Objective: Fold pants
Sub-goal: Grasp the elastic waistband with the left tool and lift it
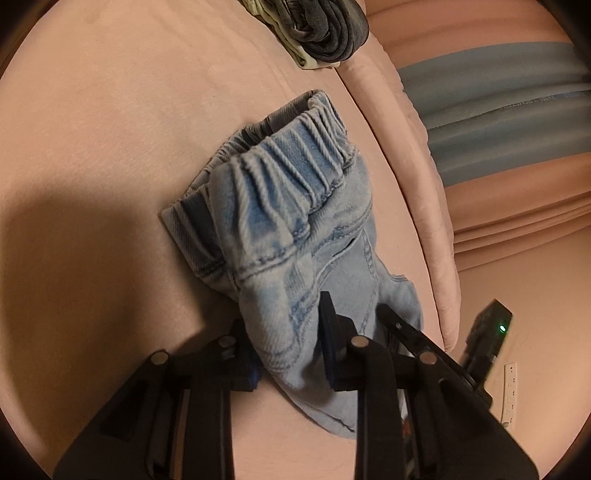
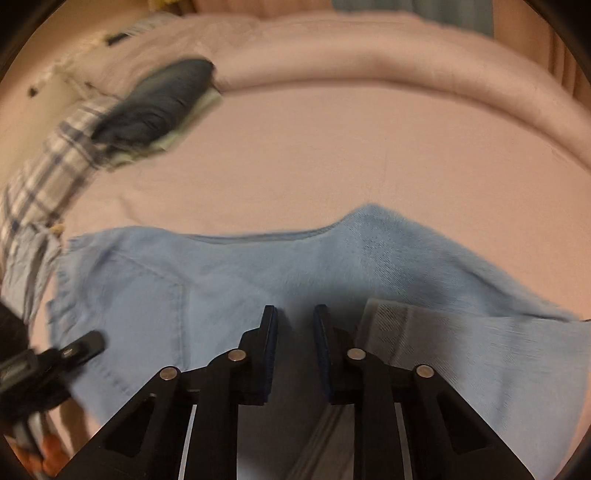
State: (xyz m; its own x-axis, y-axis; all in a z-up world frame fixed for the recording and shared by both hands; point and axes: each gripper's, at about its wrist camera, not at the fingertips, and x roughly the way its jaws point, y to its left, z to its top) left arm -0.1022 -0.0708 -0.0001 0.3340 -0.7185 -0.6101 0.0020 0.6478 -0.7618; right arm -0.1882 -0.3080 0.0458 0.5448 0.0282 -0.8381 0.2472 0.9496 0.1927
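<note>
Light blue denim pants (image 1: 295, 229) lie folded on a pink bed sheet (image 1: 110, 129), elastic waistband toward the far end. My left gripper (image 1: 288, 343) is shut on a bunched fold of the denim near its lower end. The right gripper's fingertip (image 1: 399, 325) pokes in beside it. In the blurred right wrist view the pants (image 2: 258, 273) spread flat across the sheet (image 2: 332, 155). My right gripper (image 2: 294, 332) hovers over them with its jaws a little apart and nothing between them. The left gripper (image 2: 74, 349) shows at the lower left.
A stack of folded dark grey and pale green clothes (image 1: 317, 33) lies at the far end of the bed, also in the right wrist view (image 2: 155, 107). A plaid cloth (image 2: 48, 173) lies at the left. The bed's rolled edge (image 1: 424, 184) runs along the right.
</note>
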